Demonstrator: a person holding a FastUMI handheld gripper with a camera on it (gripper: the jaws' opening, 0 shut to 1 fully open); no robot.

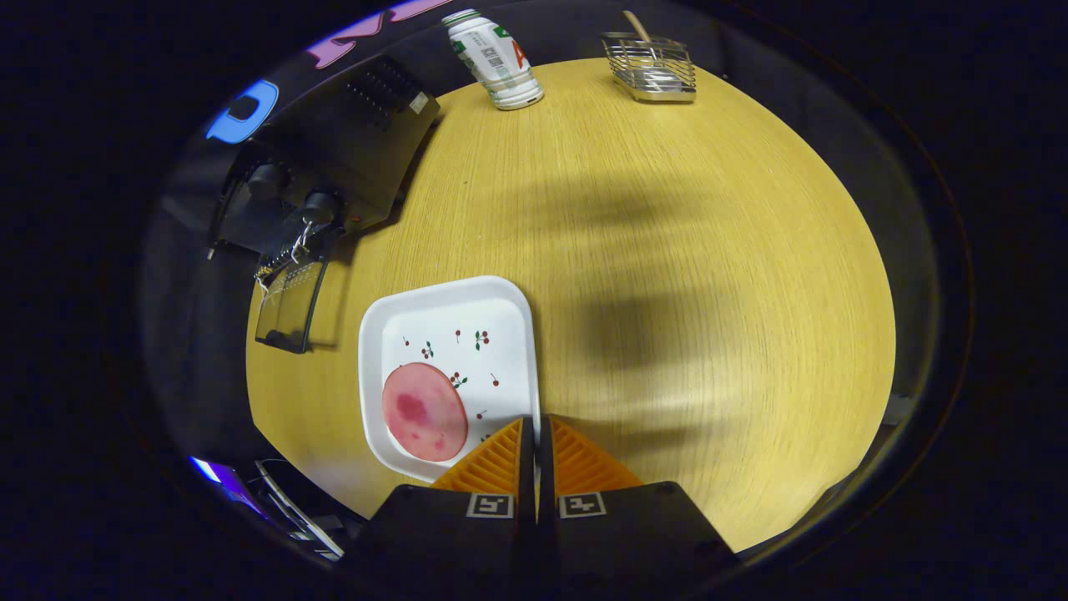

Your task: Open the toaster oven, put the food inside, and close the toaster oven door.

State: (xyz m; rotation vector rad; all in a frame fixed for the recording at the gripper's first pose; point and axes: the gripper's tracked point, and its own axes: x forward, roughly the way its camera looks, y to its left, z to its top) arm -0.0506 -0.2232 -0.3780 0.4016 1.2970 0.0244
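Note:
A white square plate [450,334] with small cherry prints rests on the round wooden table [667,250]. A round pink slice of food [424,411] lies on the plate's near left part. My gripper [535,427] is shut on the plate's right rim, which runs in between the two fingers. The black toaster oven [334,159] stands at the table's far left, beyond the plate. Its glass door [288,307] hangs open, folded down toward the plate. The oven's inside is hidden from this angle.
A white bottle [494,58] with a green cap stands at the table's far edge. A wire basket [651,68] holding a wooden utensil stands to the bottle's right. Cables lie off the table's edge, left of my fingers.

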